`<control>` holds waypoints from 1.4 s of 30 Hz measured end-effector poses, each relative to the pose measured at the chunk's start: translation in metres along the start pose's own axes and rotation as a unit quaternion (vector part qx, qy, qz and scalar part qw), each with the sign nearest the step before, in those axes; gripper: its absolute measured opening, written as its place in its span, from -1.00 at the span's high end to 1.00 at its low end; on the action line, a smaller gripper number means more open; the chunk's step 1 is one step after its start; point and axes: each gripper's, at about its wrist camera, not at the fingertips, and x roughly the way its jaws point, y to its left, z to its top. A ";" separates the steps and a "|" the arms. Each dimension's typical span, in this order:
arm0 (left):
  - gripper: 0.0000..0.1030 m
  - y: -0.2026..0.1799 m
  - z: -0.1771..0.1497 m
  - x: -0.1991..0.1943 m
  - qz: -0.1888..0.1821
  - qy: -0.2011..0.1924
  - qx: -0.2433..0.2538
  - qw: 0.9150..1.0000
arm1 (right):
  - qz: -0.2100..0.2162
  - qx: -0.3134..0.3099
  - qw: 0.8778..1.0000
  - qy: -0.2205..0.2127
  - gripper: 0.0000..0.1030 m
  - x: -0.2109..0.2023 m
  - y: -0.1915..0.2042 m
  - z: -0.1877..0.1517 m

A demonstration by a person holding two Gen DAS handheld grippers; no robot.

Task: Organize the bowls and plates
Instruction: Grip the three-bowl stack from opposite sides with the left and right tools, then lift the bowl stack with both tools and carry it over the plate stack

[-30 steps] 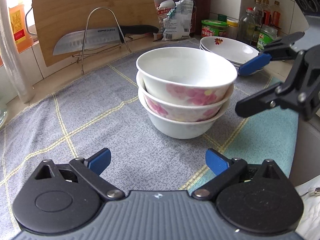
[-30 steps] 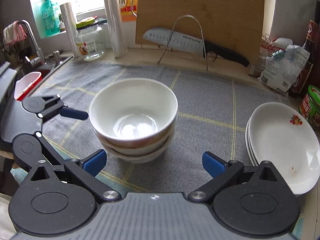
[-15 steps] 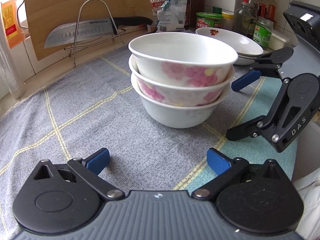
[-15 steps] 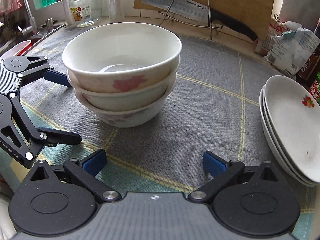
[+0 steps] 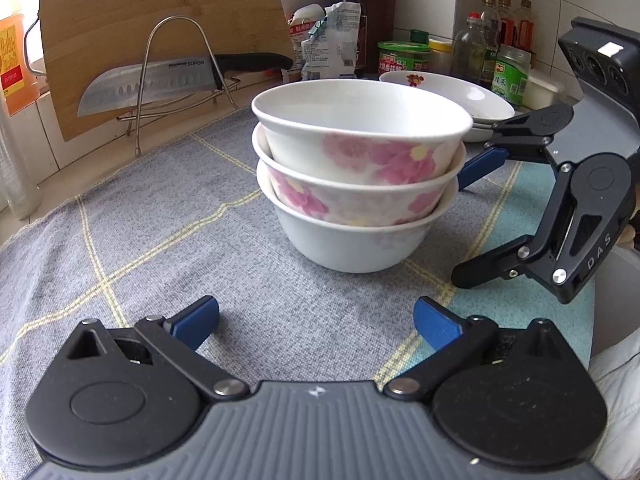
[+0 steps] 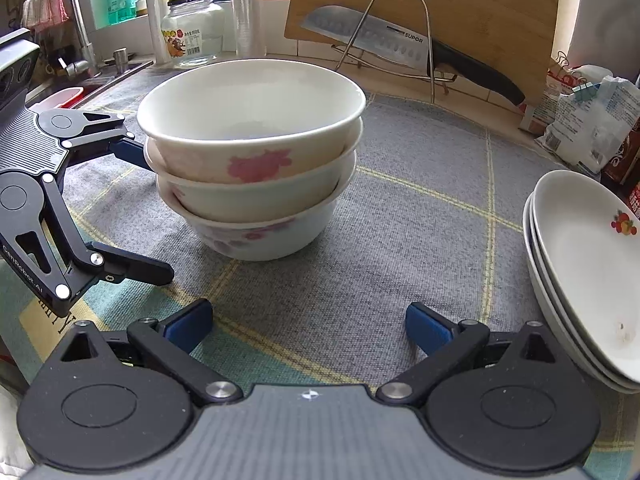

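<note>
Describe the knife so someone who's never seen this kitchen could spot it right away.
Find the big wooden cutting board leaning on the wall behind the grey checked cloth. A wire rack stands before it, and the knife lies across that rack. It alone has a broad dimpled steel blade and black handle.

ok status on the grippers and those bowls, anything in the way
Left gripper open, empty; right gripper open, empty. Three bowls nested on the cloth, untouched; plates stacked off to one side. Nothing blocking the stack.
</note>
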 end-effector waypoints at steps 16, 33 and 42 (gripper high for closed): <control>-0.98 0.007 0.013 0.012 -0.025 0.019 0.030 0.999 | 0.006 -0.032 0.999 0.024 -1.00 0.004 -0.002 0.015; -0.71 0.005 0.040 0.013 -0.083 0.018 0.126 0.988 | 0.082 -0.134 0.988 0.006 -0.61 0.000 0.004 0.046; -0.68 0.011 0.044 0.011 -0.095 0.020 0.144 0.985 | 0.103 -0.151 0.983 0.005 -0.53 0.002 0.000 0.054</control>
